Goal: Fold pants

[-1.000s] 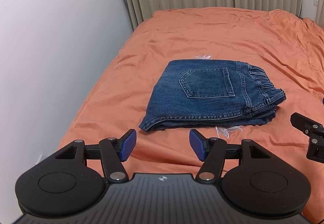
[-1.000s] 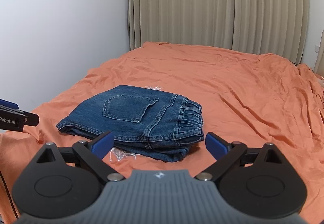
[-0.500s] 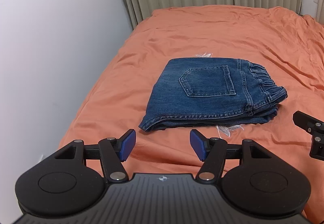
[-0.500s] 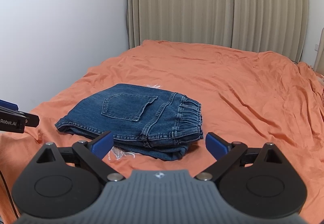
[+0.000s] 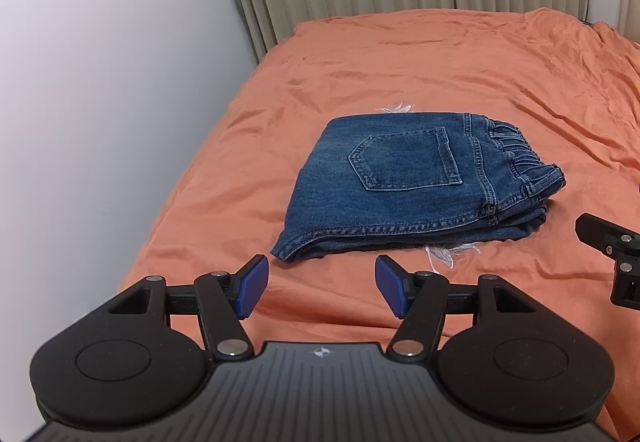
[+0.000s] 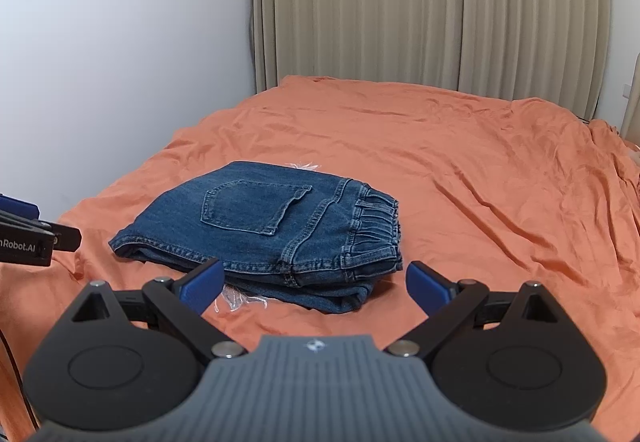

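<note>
The blue denim pants (image 5: 412, 182) lie folded into a compact stack on the orange bed sheet (image 5: 400, 62), back pocket up and elastic waistband to the right. They also show in the right wrist view (image 6: 272, 230). My left gripper (image 5: 320, 288) is open and empty, hovering short of the stack's near left edge. My right gripper (image 6: 314, 284) is open wide and empty, just short of the stack's near edge. Each gripper's side shows at the edge of the other's view.
A white wall (image 5: 100, 102) runs along the bed's left side. Beige curtains (image 6: 420, 2) hang behind the head of the bed. Wrinkled sheet (image 6: 500, 182) spreads to the right of the pants. White embroidery (image 5: 448, 252) peeks out under the stack.
Both grippers have drawn back and risen slightly from the folded pants. The pants have not moved. Both stay open.
</note>
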Action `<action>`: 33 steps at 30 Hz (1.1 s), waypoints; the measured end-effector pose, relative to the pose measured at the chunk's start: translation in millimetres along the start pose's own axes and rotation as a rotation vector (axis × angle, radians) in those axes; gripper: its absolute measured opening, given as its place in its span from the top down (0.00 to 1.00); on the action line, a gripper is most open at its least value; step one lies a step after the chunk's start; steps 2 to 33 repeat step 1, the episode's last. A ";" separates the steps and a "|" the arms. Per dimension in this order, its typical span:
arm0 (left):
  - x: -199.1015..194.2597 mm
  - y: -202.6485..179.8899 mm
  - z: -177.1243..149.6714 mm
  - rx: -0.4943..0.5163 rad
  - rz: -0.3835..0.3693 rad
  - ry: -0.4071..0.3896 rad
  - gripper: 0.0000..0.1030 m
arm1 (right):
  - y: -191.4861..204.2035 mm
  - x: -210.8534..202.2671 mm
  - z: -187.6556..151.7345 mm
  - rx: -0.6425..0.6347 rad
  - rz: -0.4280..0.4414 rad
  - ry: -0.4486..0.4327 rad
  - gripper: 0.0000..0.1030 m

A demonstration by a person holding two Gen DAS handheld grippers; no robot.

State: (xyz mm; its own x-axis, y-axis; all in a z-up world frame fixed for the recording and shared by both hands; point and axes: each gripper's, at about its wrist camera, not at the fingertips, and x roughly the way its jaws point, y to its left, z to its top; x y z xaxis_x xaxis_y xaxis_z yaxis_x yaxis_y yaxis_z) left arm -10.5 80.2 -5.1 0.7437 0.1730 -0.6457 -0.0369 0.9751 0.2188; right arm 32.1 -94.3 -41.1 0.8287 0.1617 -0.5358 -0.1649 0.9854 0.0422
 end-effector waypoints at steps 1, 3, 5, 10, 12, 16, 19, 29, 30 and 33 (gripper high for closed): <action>-0.2 -0.1 0.3 0.004 0.002 -0.003 0.30 | -0.2 -0.2 0.0 0.002 0.001 -0.001 0.10; -0.2 -0.1 0.3 0.004 0.002 -0.003 0.30 | -0.2 -0.2 0.0 0.002 0.001 -0.001 0.10; -0.2 -0.1 0.3 0.004 0.002 -0.003 0.30 | -0.2 -0.2 0.0 0.002 0.001 -0.001 0.10; -0.2 -0.1 0.3 0.004 0.002 -0.003 0.30 | -0.2 -0.2 0.0 0.002 0.001 -0.001 0.10; -0.2 -0.1 0.3 0.004 0.002 -0.003 0.30 | -0.2 -0.2 0.0 0.002 0.001 -0.001 0.10; -0.2 -0.1 0.3 0.004 0.002 -0.003 0.30 | -0.2 -0.2 0.0 0.002 0.001 -0.001 0.10; -0.2 -0.1 0.3 0.004 0.002 -0.003 0.30 | -0.2 -0.2 0.0 0.002 0.001 -0.001 0.10; -0.2 -0.1 0.3 0.004 0.002 -0.003 0.30 | -0.2 -0.2 0.0 0.002 0.001 -0.001 0.10; -0.2 -0.1 0.3 0.004 0.002 -0.003 0.30 | -0.2 -0.2 0.0 0.002 0.001 -0.001 0.10; -0.2 -0.1 0.3 0.004 0.002 -0.003 0.30 | -0.2 -0.2 0.0 0.002 0.001 -0.001 0.10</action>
